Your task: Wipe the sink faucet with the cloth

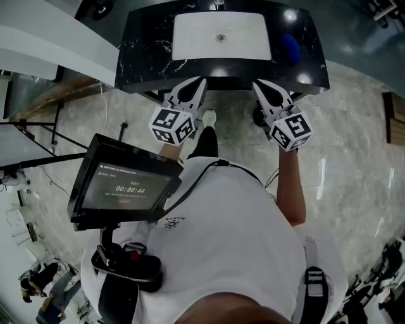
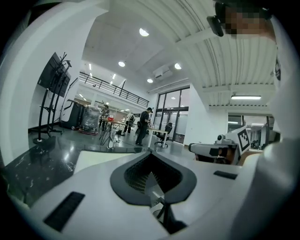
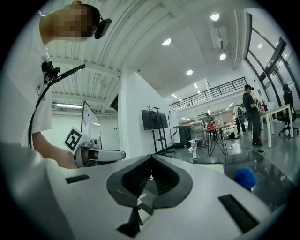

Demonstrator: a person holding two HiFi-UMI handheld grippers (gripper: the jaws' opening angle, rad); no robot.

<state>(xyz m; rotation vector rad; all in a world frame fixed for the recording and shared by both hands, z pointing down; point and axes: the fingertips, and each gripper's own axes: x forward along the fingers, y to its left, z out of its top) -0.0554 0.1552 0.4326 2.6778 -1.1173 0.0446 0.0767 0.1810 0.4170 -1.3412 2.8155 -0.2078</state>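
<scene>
Jaws on both the left hand-held gripper (image 1: 200, 82) and the right hand-held gripper (image 1: 258, 85) are pressed together on nothing, pointing level at the front edge of the black counter (image 1: 142, 50). Beyond them, the blue cloth (image 1: 290, 47) lies on the counter just right of the white sink (image 1: 190, 38).

Blue cloth (image 1: 290, 47) bunched on black ctr (image 1: 145, 38), R of white basin (image 1: 190, 38); faucet (image 3: 193, 150) upright at far edge.

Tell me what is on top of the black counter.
A white sink is set into it; a blue cloth lies to its right. The faucet is mostly out of frame.
</scene>
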